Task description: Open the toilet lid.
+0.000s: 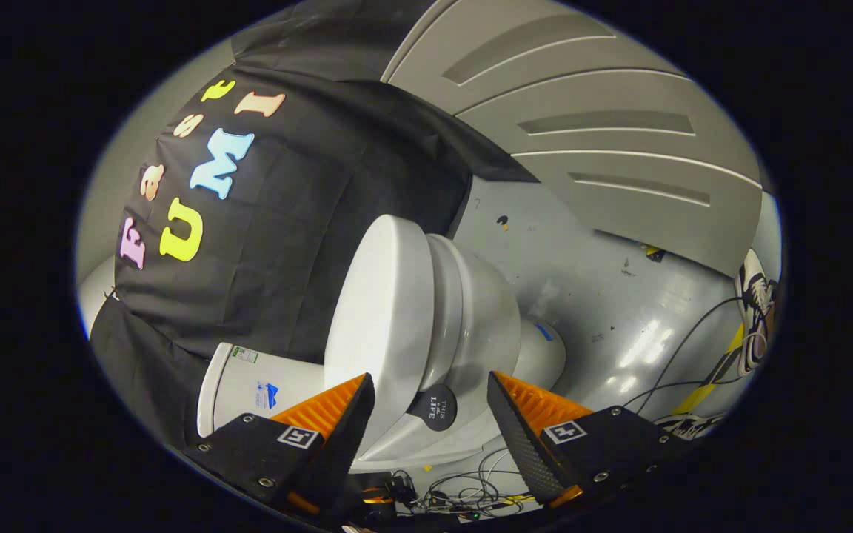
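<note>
The view is rolled on its side, so the grey floor (604, 296) stands beside the toilet. The white toilet lid (382, 311) lies down against the seat (456, 296) and the bowl (500, 318). The white tank (249, 385) sits beside one finger. A round black sticker (432, 407) sits on the toilet's side between my fingers. My gripper (430, 422) is open, and the lid's and seat's near edge lies in the gap. One fingertip (352, 414) overlaps the lid's edge; I cannot tell whether it touches. The other fingertip (512, 422) stands apart on the bowl side.
Loose cables (463, 488) lie on the floor just under the fingers, and more cables (693, 348) run toward a shoe (756, 289). Yellow-black tape (715, 377) marks the floor. A grey panelled wall (604, 126) stands beyond the toilet.
</note>
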Tool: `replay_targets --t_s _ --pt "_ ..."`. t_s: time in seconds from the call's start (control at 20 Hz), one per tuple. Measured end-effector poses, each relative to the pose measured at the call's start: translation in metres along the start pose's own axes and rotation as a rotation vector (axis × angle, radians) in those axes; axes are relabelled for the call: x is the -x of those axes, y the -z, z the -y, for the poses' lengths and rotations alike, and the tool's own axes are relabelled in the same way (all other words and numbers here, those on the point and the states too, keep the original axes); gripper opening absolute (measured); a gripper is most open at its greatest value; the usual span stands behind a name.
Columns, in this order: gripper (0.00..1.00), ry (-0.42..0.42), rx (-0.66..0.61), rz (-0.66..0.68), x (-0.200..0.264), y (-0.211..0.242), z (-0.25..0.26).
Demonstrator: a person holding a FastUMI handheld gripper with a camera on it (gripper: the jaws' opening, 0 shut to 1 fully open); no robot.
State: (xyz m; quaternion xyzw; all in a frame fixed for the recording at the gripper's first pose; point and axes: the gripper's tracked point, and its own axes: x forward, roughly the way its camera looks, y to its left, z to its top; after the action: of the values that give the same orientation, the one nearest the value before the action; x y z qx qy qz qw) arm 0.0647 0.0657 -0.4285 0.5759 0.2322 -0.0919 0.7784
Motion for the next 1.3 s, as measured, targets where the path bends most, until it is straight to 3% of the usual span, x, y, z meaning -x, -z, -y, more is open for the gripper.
replay_targets --t_s 0.15,0.35,0.5,0.9,1.3 --pt "0.9 -0.058 -0.059 -0.028 -0.012 0.008 -0.003" --pt "0.75 -0.078 -0.109 -0.035 -0.022 0.014 0.0" --pt "0.57 -0.124 -0.167 -0.02 -0.027 0.012 -0.003" --pt "0.15 -0.128 -0.237 -0.041 -0.035 0.023 0.005" --pt "0.0 -0.034 -0.222 0.039 -0.03 0.019 -0.005"
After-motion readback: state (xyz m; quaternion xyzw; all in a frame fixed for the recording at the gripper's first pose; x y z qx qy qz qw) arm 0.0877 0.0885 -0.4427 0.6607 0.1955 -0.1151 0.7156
